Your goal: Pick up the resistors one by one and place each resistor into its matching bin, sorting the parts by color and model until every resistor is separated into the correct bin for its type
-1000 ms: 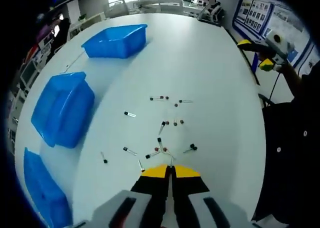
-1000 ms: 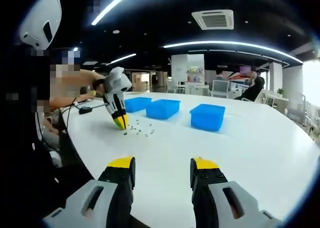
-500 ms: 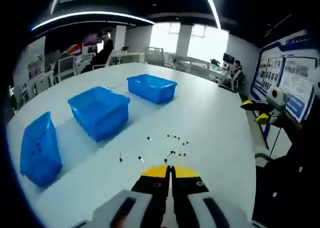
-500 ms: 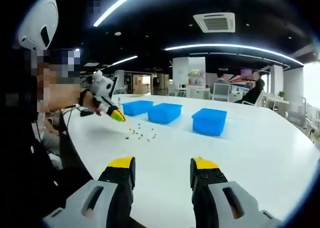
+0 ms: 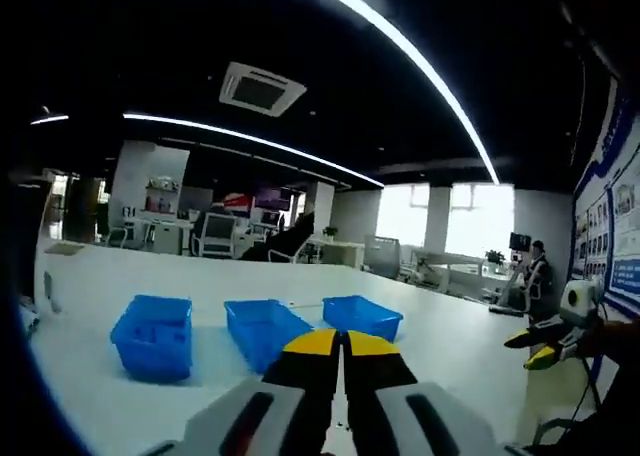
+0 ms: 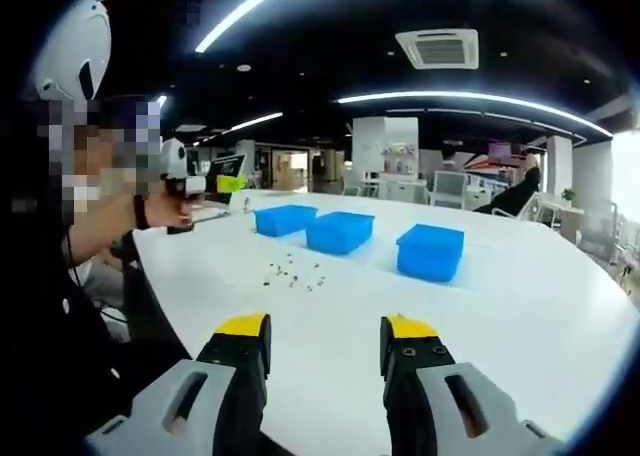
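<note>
White bench point(image 6: 520, 306) surface carries 3 blue bins and a loose scatter of resistors point(image 6: 293, 273). In the right gripper view the bins stand in a row beyond the scatter: the left bin point(image 6: 284, 219), the middle bin point(image 6: 340, 231) and the right bin point(image 6: 430, 252), the first 2 close together, the third set a little apart. The resistors lie on the bare bench just in front of the left and middle bins, none inside a bin as far as can be told.

The right gripper point(image 6: 326, 344) hovers over the near edge of the bench with its jaws spread wide and nothing between them. At the left of that view a person's hand point(image 6: 165, 208) holds the left gripper point(image 6: 232, 184) raised above the bench, level, pointing toward the bins.

In the left gripper view the left gripper's yellow-tipped jaws are pressed together; whether a resistor is pinched between them cannot be told. Beyond them sit the 3 bins, and the right gripper appears at the far right.
</note>
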`<state>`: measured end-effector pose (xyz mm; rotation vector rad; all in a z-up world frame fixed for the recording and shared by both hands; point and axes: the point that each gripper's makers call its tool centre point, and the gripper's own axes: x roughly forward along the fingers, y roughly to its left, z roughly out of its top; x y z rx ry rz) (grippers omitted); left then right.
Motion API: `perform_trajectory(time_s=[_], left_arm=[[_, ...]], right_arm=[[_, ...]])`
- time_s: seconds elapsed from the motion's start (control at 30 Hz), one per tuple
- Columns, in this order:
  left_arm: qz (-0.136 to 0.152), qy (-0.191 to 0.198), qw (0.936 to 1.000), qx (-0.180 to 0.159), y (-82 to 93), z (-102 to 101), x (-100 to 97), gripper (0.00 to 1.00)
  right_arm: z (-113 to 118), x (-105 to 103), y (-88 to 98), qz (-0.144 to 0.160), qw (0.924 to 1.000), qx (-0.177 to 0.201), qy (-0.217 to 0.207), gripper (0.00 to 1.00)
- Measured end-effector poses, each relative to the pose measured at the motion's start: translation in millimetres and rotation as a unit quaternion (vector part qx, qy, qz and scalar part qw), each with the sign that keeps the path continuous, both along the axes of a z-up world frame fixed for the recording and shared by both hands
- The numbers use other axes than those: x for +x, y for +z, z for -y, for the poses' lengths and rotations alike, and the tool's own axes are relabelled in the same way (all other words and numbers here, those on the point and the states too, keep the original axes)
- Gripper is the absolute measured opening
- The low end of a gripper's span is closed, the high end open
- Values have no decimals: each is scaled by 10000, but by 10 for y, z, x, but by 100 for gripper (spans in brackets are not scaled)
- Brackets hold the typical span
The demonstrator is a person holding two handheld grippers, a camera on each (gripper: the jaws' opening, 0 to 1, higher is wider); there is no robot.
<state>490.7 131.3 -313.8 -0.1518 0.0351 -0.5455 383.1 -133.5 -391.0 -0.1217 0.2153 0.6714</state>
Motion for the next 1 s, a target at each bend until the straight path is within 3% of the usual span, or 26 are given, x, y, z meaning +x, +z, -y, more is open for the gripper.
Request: perform_trajectory(time_s=[0.13, 0.27, 0.4, 0.5, 0.6, 0.7, 0.83, 1.0], left_arm=[[217, 27, 9996, 177, 116, 23, 215, 5], [495, 19, 9982, 352, 204, 146, 552, 5], [503, -6, 9979, 396, 263, 308, 894, 5], [481, -1, 9971, 588, 306, 325, 1185, 5], [467, 88, 9973, 565, 363, 375, 1442, 5], [415, 248, 9960, 751, 328, 367, 1674, 5], [224, 367, 9962, 761, 238, 362, 1886, 5], [48, 504, 9952, 836, 79, 425, 2016, 5]], right_arm=[[2, -16, 29, 51, 10000, -6, -21, 45], [-2, -53, 75, 122, 9999, -77, -23, 45], [61, -86, 134, 195, 9997, -58, -116, 45], [116, -87, 143, 195, 9996, 17, -214, 45], [138, -81, 129, 185, 9995, 0, -252, 45], [151, -78, 137, 187, 9994, 18, -280, 45], [161, -67, 151, 207, 9993, 12, -307, 45], [169, -74, 126, 174, 9992, 46, -346, 44]])
